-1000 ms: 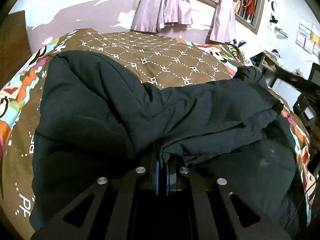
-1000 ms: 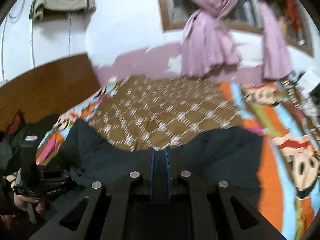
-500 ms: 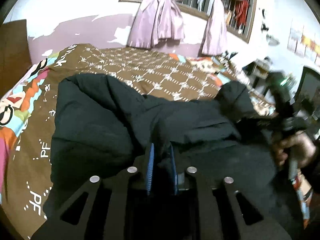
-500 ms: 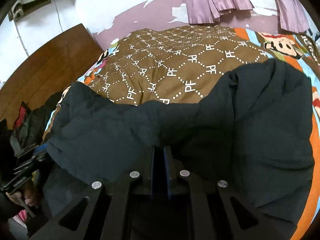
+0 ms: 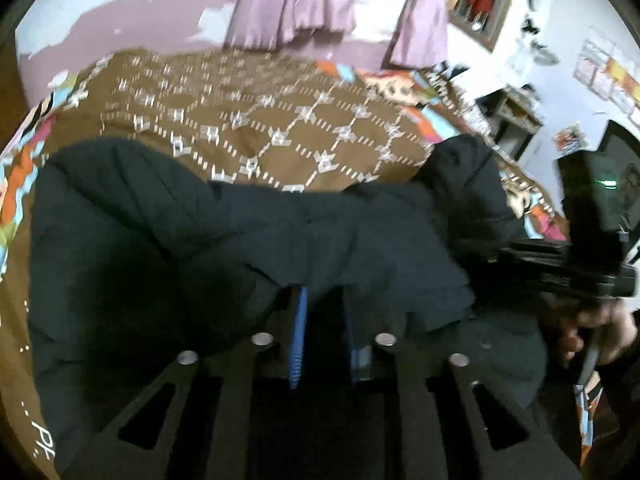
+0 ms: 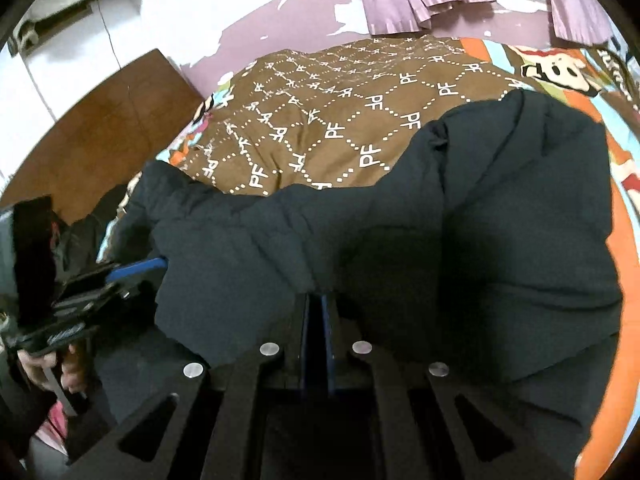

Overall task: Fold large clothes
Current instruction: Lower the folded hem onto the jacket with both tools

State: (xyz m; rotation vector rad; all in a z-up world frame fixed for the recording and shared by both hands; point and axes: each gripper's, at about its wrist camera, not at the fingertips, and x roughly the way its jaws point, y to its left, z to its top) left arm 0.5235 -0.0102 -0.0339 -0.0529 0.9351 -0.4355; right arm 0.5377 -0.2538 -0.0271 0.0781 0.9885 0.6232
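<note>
1. Left wrist view: your left gripper (image 5: pixel 322 312) has the near hem of the black jacket (image 5: pixel 168 248) draped over its tips. Jaws are closing w/ a fold of fabric between them, but a gap shows by the blue pads (image 5: pixel 298 336), so the pinch isn't firm yet.
2. Right wrist view: right gripper (image 6: pixel 316 304) is clamped tight on the jacket's (image 6: pixel 500 232) near edge; the cloth bunches right at its tips.
3. Risk A: left side slips out. Cause: a thick, puffy layer only loosely caught. If you lift or pull now, that half likely drops & the fold goes crooked.
4. Risk B: uneven fold. Left view is motion-blurred while right is sharp, so the two hands prob aren't in step; the hem could skew btwn them.
5. Risk C: grabbing too many layers. The jacket is already doubled over & lumpy near the tips; can't tell how many layers each gripper has.
6. Where it lies: jacket is spread across the near part of the brown patterned bedspread (image 6: pixel 360 112), bulk reaching away from both grippers, far edge mid-bed. Its near hem runs btwn your hands; left gripper (image 6: pixel 136 270) shows at the jacket's left end in the right view, right gripper (image 5: pixel 480 248) at its right end in the left view.
</note>
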